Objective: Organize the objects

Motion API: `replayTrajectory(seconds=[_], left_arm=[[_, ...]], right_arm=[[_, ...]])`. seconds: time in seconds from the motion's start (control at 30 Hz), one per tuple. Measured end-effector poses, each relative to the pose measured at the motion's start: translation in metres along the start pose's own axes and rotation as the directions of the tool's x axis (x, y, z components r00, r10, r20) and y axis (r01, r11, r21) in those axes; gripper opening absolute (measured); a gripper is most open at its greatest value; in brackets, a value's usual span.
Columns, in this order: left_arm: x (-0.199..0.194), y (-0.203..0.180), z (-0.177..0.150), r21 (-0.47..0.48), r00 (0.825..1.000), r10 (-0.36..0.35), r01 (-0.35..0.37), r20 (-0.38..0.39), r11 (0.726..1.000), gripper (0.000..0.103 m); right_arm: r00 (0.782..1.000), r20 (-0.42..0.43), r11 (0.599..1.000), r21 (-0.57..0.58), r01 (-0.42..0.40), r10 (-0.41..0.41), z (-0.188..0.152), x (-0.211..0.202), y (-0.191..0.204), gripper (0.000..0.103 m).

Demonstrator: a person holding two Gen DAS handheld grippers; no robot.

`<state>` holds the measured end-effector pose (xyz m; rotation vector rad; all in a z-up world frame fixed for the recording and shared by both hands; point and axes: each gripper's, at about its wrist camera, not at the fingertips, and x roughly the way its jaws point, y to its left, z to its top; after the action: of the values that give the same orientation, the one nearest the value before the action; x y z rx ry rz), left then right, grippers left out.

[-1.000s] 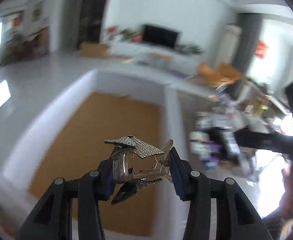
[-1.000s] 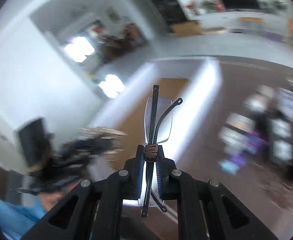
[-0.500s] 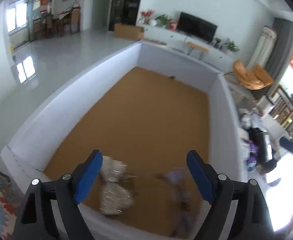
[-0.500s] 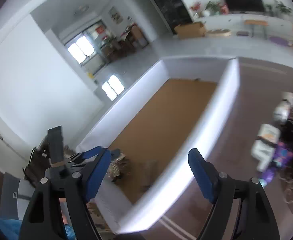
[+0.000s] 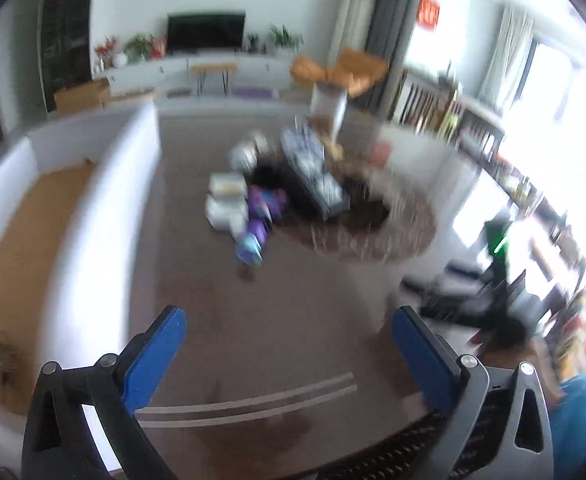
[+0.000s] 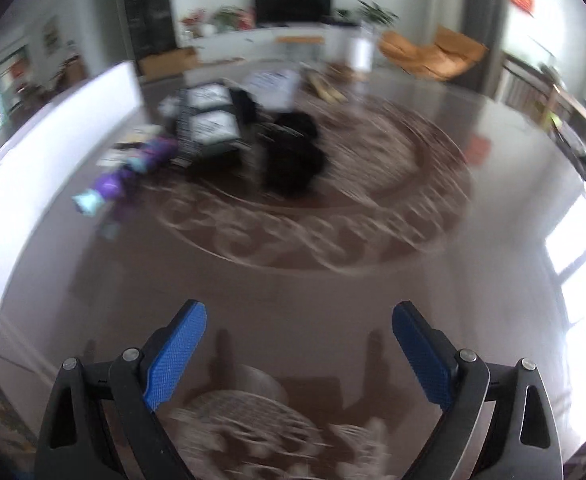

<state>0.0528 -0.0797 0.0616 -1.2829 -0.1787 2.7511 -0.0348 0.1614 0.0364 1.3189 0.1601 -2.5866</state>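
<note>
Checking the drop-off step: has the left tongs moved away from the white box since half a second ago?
Yes. The left tongs, jaws just opened and empty, now sit right of the white box, over brown floor instead of its tan bottom.

No lettering, label or number is sharp enough to read.

Black claws (image 5: 289, 320), blue pads (image 6: 175, 354)

White walls, TV (image 5: 206, 33), orange chair (image 6: 433, 56), bright windows (image 5: 553, 120).
</note>
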Motion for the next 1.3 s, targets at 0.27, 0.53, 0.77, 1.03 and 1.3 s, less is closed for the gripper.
replayTrajectory(seconds=[0.27,0.53,0.77,1.03,1.3], left_arm=[[0.124,0.0,-0.004,-0.006,0.98,0.182,-0.183,-0.084,0.983,0.103],[0.147,-0.002,0.026,-0.017,0.975,0.208,-0.21,-0.072,0.978,0.103],[0.146,0.001,0.029,-0.018,0.975,0.209,-0.211,-0.072,0.977,0.103],[0.147,0.002,0.029,-0.018,0.975,0.209,-0.21,-0.072,0.977,0.103],[0.147,0.002,0.029,-0.018,0.975,0.209,-0.21,-0.072,0.977,0.103]], right_arm=[[0.999,-0.037,1.0,-0.001,0.022,-0.022,0.026,0.036,-0.011,0.103],[0.999,-0.041,1.0,0.005,0.027,-0.027,0.036,0.044,-0.009,0.103],[0.999,-0.037,1.0,0.007,0.029,-0.029,0.036,0.045,-0.004,0.103],[0.999,-0.037,1.0,0.006,0.029,-0.028,0.036,0.046,-0.004,0.103],[0.999,-0.036,1.0,0.005,0.029,-0.029,0.036,0.046,-0.004,0.103]])
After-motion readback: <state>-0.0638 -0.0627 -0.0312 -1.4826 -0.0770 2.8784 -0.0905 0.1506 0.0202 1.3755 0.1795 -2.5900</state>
